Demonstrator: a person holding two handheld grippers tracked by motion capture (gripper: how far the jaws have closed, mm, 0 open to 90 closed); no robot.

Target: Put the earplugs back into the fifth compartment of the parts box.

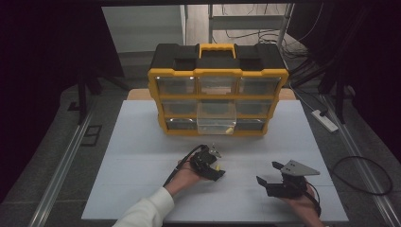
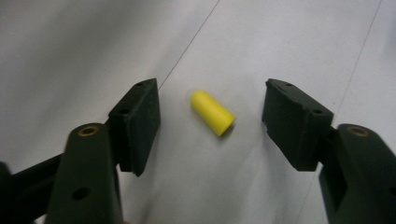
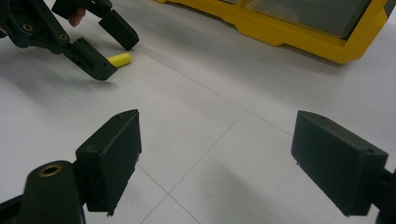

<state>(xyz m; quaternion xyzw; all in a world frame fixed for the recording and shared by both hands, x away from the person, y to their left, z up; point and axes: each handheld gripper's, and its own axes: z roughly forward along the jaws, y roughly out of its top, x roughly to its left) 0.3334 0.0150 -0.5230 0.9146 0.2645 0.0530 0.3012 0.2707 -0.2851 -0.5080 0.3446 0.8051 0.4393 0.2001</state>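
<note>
Yellow foam cylinder (image 2: 213, 112), small and stubby with one rounded end, lies on its side on the white table (image 1: 142, 156), between the two black pads of the left tool (image 2: 211, 119). The left gripper view shows this plainly: bare table shows on each side of the cylinder, so neither pad touches it, and the jaws stand partly spread. From the high view the same cylinder (image 1: 215, 166) is a mere yellow speck tucked under the left tool (image 1: 213, 168), and the gap to the pads cannot be judged there. The right gripper view looks across the table at the left tool (image 3: 108, 51) and shows the cylinder (image 3: 119, 59) resting on the surface with one pad in front of it and the other behind.

The right tool (image 3: 215, 158) has its jaws spread wide with nothing between them, above bare table. In the high view it (image 1: 270, 176) sits near the front edge of the table, well apart from the left one, with a grey three-cornered plate (image 1: 299, 167) on top.

A yellow and black plastic organiser box (image 1: 217, 90) with clear drawers stands at the far side of the table; its lower middle clear drawer (image 1: 216, 119) is pulled out. The table top is white with thin seam lines. Around it are a grey floor, metal rails, a white power strip (image 1: 324, 120) and dark curtains.
</note>
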